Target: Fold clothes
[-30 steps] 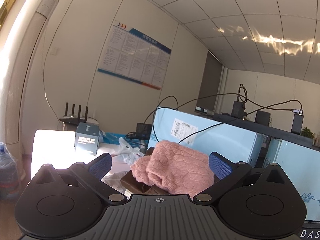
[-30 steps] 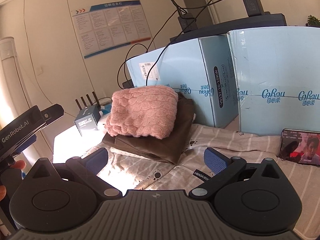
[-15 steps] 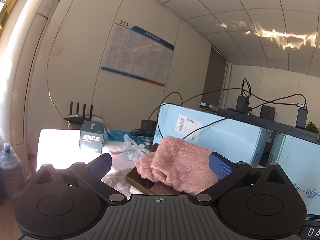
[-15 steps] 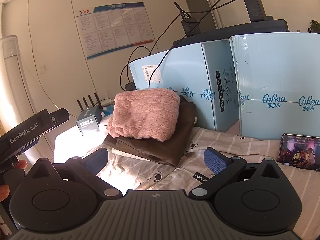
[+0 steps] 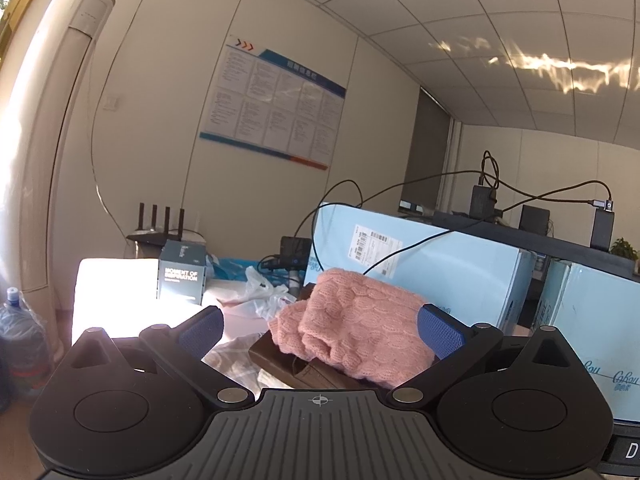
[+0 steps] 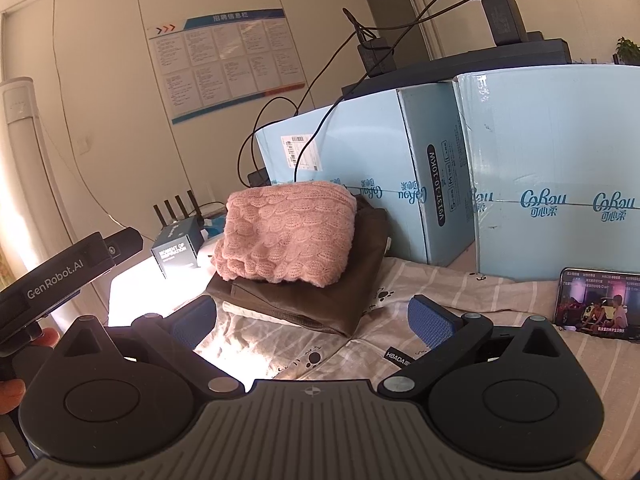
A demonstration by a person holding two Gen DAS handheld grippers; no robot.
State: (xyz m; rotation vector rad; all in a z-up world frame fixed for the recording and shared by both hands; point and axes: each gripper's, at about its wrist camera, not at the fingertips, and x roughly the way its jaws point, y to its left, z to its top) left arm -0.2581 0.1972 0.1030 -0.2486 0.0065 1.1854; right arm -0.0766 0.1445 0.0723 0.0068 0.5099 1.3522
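Note:
A folded pink knit sweater [image 6: 286,232] lies on top of a folded brown garment [image 6: 320,296], stacked on a striped beige sheet [image 6: 440,308]. My right gripper [image 6: 314,322] hovers open in front of the stack, holding nothing. In the left wrist view the pink sweater [image 5: 360,328] and brown garment [image 5: 288,364] sit just beyond my left gripper [image 5: 320,330], which is open and empty, raised and pointing towards the room. The left gripper's body [image 6: 60,276] shows at the left of the right wrist view, held by a hand [image 6: 12,384].
Light blue cardboard boxes [image 6: 520,168] stand behind the stack. A phone [image 6: 598,306] with a lit screen leans at the right. A small dark box [image 6: 176,250], a router [image 5: 160,228] and a white plastic bag [image 5: 264,292] sit at the left. A water bottle [image 5: 20,332] stands on the floor.
Both grippers have tilted and lifted slightly, so the clothes stack sits lower in both views. The stack itself has not moved, and both grippers stay open.

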